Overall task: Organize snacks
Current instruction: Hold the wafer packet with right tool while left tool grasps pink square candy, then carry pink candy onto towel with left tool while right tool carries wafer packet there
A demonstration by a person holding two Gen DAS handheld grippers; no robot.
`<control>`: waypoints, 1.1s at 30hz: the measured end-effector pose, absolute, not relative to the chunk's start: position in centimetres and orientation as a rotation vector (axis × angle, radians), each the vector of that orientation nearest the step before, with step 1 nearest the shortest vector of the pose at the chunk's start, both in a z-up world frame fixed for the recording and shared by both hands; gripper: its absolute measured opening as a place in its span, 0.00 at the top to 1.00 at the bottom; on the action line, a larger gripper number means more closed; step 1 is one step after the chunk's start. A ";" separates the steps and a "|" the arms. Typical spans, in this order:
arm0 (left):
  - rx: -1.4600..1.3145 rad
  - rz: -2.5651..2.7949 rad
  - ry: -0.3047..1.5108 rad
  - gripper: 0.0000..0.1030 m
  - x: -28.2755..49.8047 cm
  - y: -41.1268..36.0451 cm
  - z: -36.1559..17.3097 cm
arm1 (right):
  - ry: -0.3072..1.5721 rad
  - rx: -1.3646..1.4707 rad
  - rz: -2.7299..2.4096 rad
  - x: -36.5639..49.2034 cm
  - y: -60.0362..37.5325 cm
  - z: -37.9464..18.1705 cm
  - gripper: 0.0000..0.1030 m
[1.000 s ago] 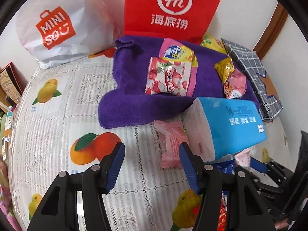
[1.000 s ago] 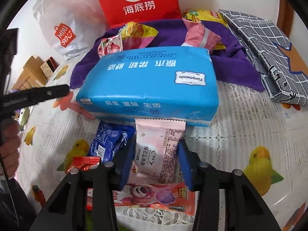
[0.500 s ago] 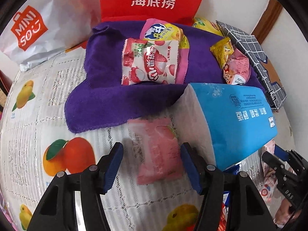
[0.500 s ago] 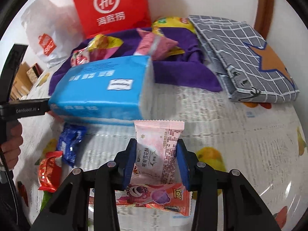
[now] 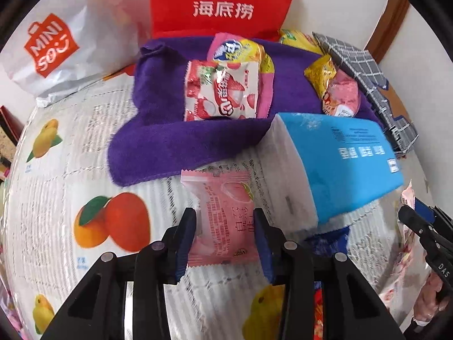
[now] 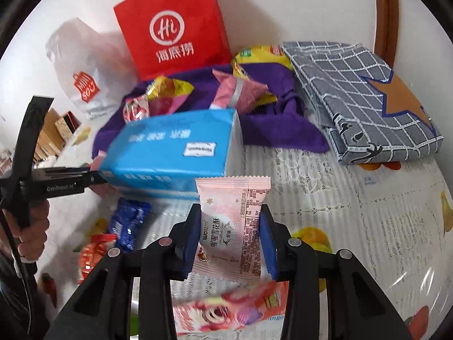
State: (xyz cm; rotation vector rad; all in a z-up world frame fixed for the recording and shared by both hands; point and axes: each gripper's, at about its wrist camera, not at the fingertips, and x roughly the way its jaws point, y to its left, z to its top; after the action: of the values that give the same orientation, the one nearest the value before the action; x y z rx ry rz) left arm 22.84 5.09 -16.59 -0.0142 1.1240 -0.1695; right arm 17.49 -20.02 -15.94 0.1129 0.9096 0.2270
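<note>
The left hand-held gripper (image 5: pixel 225 236) has just been closing, and its blue pads now press both sides of a pink snack packet (image 5: pixel 222 215). That packet is a flat, pillow-shaped wrapper with crimped ends, a pale peach or strawberry picture near its top and darker pink print lower down. It lies on the tabletop (image 5: pixel 56 170), which has a lace-patterned cover printed with fruit, just in front of the purple towel (image 5: pixel 170 136) and beside the blue tissue pack (image 5: pixel 339 164).

The right hand-held gripper (image 6: pixel 230 240) is clamped on a pale pink snack packet (image 6: pixel 233 221). This one is lighter in colour, with a small star, white Chinese lettering down its front and a printed table of small text on its right side. It is held upright, raised off the tabletop, in front of the tissue pack.

On the towel sit a strawberry-printed bag (image 5: pixel 222 90), a yellow-and-pink bag (image 5: pixel 240 51) behind it, and a yellow and a pink packet (image 5: pixel 334 87) to the right. A blue packet (image 6: pixel 128 223) and a red packet (image 6: pixel 94 255) lie left of the right gripper.
</note>
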 end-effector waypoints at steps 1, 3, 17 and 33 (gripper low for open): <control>-0.016 -0.168 1.112 0.63 22.4 5.3 -16.0 | 0.904 0.111 0.223 17.4 -20.0 -15.6 0.62; -0.018 -0.169 1.095 0.62 21.9 5.3 -15.1 | 0.892 0.106 0.214 17.0 -20.1 -14.9 0.62; -0.061 -0.231 0.995 0.62 18.6 3.8 -8.5 | 0.822 0.083 0.195 15.6 -19.4 -9.4 0.62; -0.067 -0.270 0.909 0.62 19.0 2.4 -3.5 | 0.748 0.033 0.210 18.5 -18.0 -4.8 0.62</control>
State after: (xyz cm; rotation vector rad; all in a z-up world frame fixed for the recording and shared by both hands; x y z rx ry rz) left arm 19.04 2.43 -3.52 -0.0666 0.9085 -0.2705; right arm 18.54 -18.00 -4.84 0.0330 0.7481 0.2099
